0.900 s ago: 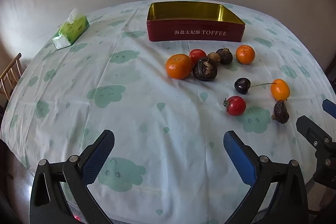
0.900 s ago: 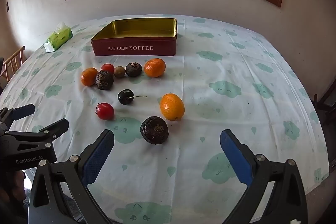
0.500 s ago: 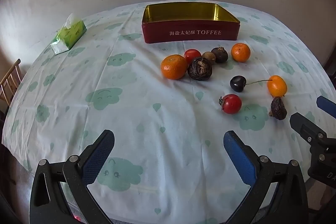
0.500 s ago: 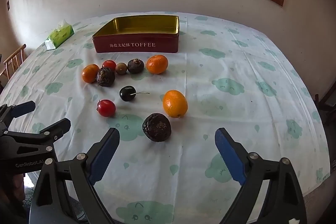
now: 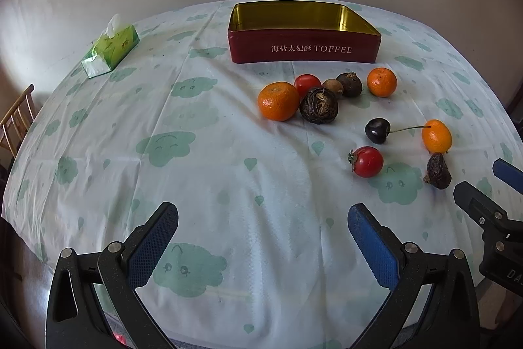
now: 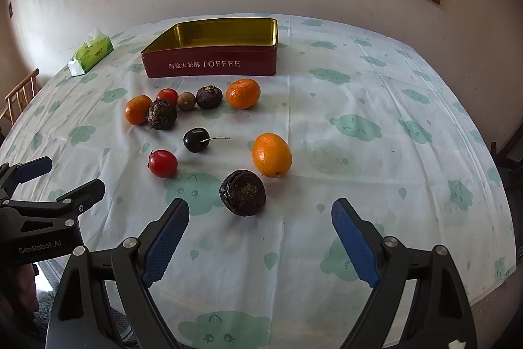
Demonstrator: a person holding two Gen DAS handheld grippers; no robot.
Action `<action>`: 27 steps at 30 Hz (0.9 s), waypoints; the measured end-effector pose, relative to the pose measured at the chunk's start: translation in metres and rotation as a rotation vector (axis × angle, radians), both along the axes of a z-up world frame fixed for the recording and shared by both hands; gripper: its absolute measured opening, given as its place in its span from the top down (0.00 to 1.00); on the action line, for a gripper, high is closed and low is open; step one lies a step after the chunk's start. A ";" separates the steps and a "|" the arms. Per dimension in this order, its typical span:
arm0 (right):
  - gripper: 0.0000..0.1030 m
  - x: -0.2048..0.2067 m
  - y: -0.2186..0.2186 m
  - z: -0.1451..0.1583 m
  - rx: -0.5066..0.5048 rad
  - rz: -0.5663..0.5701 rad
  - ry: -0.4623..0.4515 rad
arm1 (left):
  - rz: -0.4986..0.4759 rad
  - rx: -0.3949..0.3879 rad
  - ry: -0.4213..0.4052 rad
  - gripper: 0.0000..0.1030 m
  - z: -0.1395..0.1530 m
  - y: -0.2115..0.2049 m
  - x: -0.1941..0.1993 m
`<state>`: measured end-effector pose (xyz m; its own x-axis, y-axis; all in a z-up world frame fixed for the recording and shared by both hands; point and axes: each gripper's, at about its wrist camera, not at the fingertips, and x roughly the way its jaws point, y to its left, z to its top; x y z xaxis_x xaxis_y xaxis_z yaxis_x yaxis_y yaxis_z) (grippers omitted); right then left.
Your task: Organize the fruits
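Note:
Several fruits lie loose on the tablecloth in front of an empty red toffee tin [image 5: 304,49] [image 6: 212,64]. Nearest my right gripper [image 6: 260,234] is a dark wrinkled fruit [image 6: 242,192], just ahead of its open, empty jaws, with an oval orange [image 6: 271,155] behind it. A red tomato [image 6: 162,163] [image 5: 366,161] and a black cherry [image 6: 195,140] [image 5: 377,130] lie to the left. My left gripper [image 5: 261,237] is open and empty over bare cloth, well short of a large orange [image 5: 278,100].
A green tissue pack [image 5: 111,51] lies at the far left. A wooden chair [image 5: 16,120] stands past the table's left edge. The wall and window are behind the tin. The right gripper's body shows at the left wrist view's right edge [image 5: 490,218].
My right gripper has moved forward toward the dark wrinkled fruit and its jaws have narrowed slightly. My left gripper has shifted slightly; the fruits have not moved.

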<state>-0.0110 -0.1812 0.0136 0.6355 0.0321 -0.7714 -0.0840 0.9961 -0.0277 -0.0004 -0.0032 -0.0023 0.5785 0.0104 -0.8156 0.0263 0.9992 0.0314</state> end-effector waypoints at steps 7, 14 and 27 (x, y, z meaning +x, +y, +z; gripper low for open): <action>0.20 0.000 -0.001 -0.002 0.006 -0.002 0.009 | 0.000 -0.004 0.005 0.00 -0.003 0.003 0.000; 0.20 0.000 -0.001 -0.003 0.008 -0.002 0.013 | 0.003 -0.006 0.006 0.00 -0.004 0.004 -0.001; 0.24 0.003 -0.003 -0.009 0.024 -0.007 0.038 | 0.002 -0.005 0.007 0.00 -0.005 0.004 -0.001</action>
<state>-0.0083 -0.1838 0.0048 0.6056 0.0461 -0.7944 -0.0772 0.9970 -0.0010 -0.0015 0.0005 -0.0070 0.5728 0.0079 -0.8197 0.0243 0.9994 0.0266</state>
